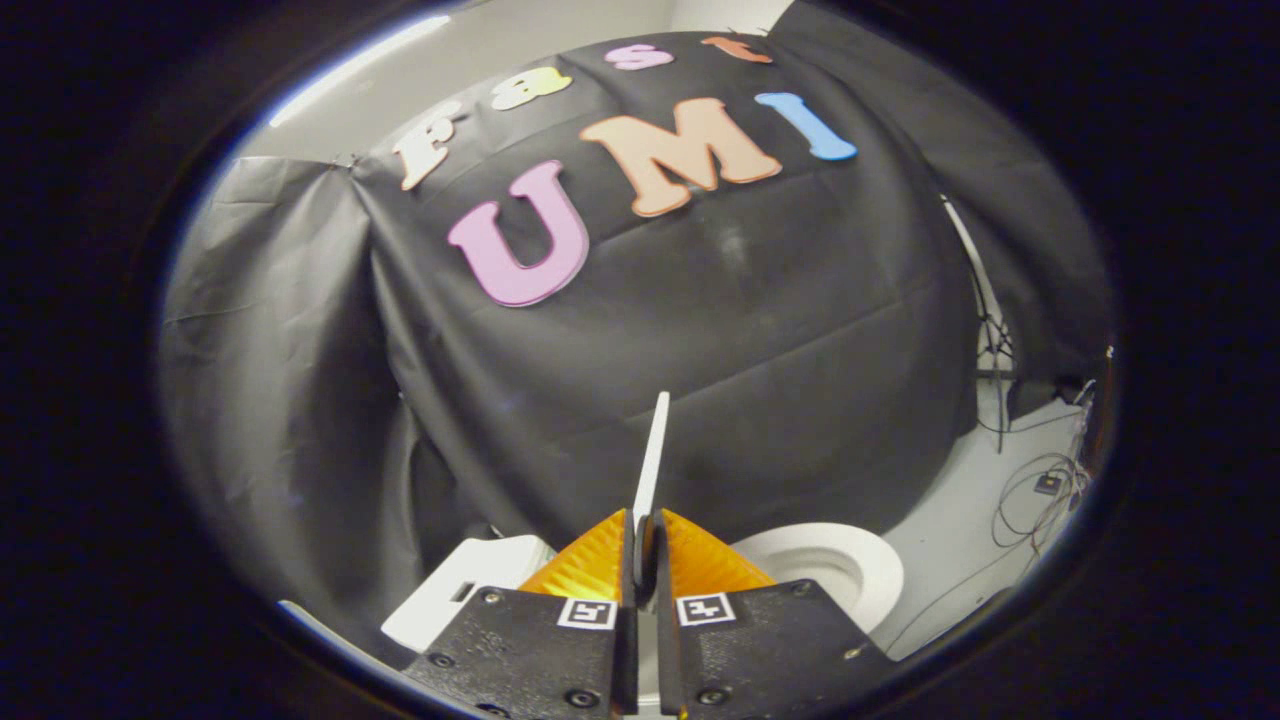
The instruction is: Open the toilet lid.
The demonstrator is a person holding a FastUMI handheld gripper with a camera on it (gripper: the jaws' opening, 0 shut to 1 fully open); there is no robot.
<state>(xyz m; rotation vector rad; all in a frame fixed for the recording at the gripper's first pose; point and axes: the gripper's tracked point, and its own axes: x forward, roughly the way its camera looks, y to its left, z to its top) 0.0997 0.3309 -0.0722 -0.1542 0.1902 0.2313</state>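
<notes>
Gripper: mine, seen from its own camera; the two fingers have closed almost together and clamp the thin edge of the toilet lid between them.
Toilet lid: white, seen edge-on as a narrow blade; it stands nearly upright, leaning slightly, and rises from between my fingertips to a point well above them against the dark cloth.
Grip point: both fingertips press on the lower visible part of the lid, one on each face; the rest of the lid projects freely ahead.
Toilet seat: white, rounded ring with a hollow centre, lying below and just beside my right finger, partly hidden by the finger's body.
Cistern: white, boxy part with a small dark slot, lying below and just beside my left finger; I take it for the tank, though only a corner is visible.
Booth wall: black creased cloth hanging behind the toilet and filling the background.
Floor: pale surface beyond the seat, on my right side.
Cables: thin dark loops lying on the floor, well apart from the toilet, near the foot of a thin stand.
</notes>
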